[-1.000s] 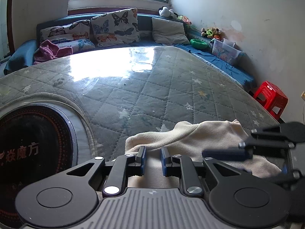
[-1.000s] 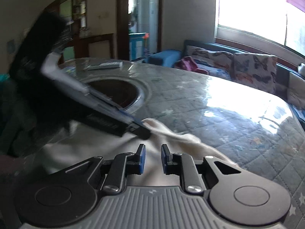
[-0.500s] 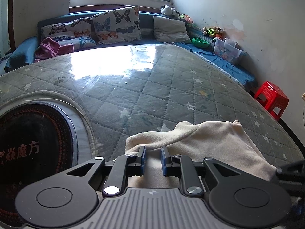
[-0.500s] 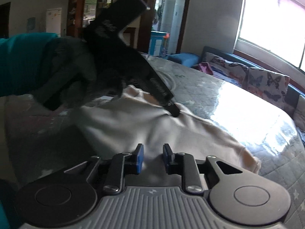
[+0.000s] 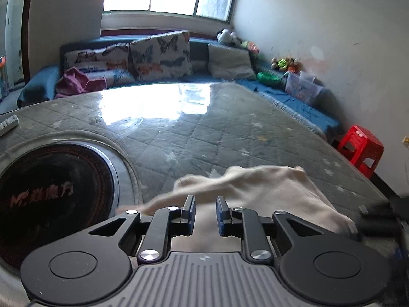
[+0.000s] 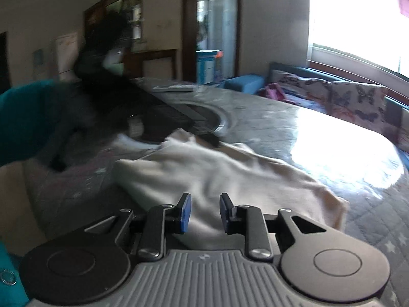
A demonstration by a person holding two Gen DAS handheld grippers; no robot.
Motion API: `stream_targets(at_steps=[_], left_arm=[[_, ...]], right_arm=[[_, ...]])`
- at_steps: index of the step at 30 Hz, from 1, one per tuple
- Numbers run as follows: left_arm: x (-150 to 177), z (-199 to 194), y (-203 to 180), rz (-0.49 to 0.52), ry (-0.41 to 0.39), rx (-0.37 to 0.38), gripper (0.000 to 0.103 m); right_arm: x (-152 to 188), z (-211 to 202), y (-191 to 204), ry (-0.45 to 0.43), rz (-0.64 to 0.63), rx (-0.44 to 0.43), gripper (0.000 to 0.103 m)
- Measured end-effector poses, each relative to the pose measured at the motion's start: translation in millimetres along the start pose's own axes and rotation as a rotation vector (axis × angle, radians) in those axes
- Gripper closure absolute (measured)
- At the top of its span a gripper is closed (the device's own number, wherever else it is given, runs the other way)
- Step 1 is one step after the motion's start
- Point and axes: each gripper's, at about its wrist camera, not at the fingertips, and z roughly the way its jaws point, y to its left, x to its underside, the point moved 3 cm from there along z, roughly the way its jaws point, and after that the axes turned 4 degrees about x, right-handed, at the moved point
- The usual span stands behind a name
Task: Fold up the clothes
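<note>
A cream garment (image 5: pixel 268 186) lies rumpled on the quilted table cover (image 5: pixel 204 133). My left gripper (image 5: pixel 205 212) is shut on its near-left edge, and the cloth rises into the narrow gap between the blue pads. In the right wrist view this gripper (image 6: pixel 209 139) is a dark blur at the garment's (image 6: pixel 230 168) far corner. My right gripper (image 6: pixel 202 212) hangs over the near edge of the cloth with a wider gap. The fabric lies flat below its pads, not pinched. Its dark tip (image 5: pixel 373 220) shows at the garment's right corner.
A black round inset (image 5: pixel 51 192) sits in the table at the left, with a remote (image 5: pixel 7 124) beyond it. Butterfly cushions (image 5: pixel 158 53) line the sofa behind, and a red stool (image 5: pixel 363 145) stands at the right. A teal sleeve (image 6: pixel 20 120) is at the left.
The left gripper moved left and dragged the garment's corner with it, stretching the cloth. The right gripper's jaws widened, and it swung back along the cloth's near edge.
</note>
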Motion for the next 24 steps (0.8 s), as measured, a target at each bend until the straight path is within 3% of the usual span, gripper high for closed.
stream_targets(at_steps=[9,24], left_arm=[[48,-30,-8,-0.04,-0.001,0.002,0.084],[61,-34,4,-0.121,-0.012,0.008,0.084]], right_arm=[[17,-9,-31,0.01,0.116,0.094,0.079],[50,-22,-55,0.021,0.275,0.181,0.08]])
